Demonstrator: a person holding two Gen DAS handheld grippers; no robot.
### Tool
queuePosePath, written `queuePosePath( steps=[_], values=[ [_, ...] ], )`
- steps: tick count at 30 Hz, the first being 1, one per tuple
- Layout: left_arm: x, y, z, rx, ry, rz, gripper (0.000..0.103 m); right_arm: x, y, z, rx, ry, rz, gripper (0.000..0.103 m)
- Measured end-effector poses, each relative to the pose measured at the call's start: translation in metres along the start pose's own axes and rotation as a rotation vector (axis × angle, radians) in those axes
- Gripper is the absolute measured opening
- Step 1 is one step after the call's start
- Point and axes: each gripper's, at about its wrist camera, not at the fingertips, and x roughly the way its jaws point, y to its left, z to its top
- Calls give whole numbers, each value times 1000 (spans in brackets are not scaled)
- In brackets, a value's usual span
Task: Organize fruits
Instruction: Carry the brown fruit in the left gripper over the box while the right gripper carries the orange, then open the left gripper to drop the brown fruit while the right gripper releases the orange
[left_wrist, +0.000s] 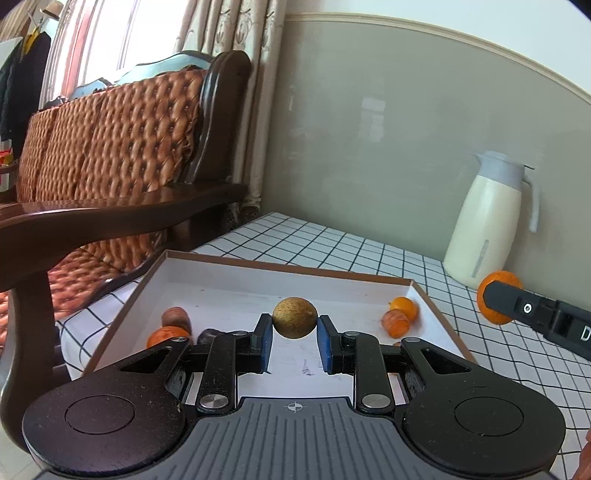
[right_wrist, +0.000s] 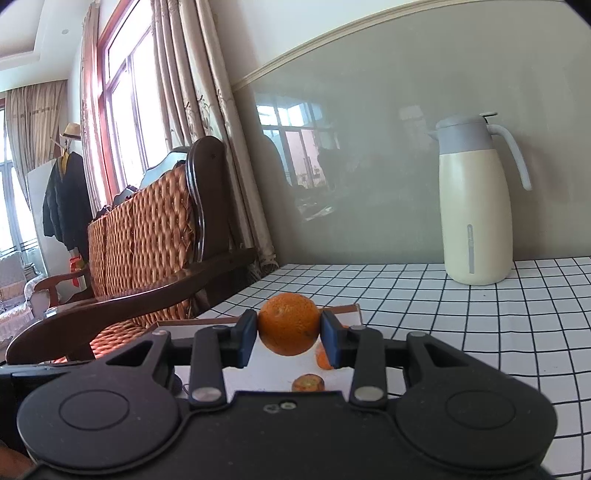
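Observation:
My left gripper is shut on a small brownish-yellow round fruit, held above a shallow white box with a brown rim on the checked table. Inside the box lie small orange fruits at the right and orange and brown fruits at the left. My right gripper is shut on an orange, just over the near right corner of the same box. In the left wrist view that orange and the right gripper's finger show beyond the box's right side.
A cream thermos jug with a grey lid stands at the back of the checked tablecloth against the grey wall. A dark wooden sofa with woven cushions runs along the table's left side.

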Motion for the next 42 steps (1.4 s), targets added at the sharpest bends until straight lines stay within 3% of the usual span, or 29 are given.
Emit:
queuePosePath(
  steps=[24,42],
  values=[
    [28,30,18,-37,-30,90,26,39,11,2,16,-9,-36,29],
    [50,53,30,-37,-35,142,26,75,22,-1,-7,35,-40,29]
  ],
)
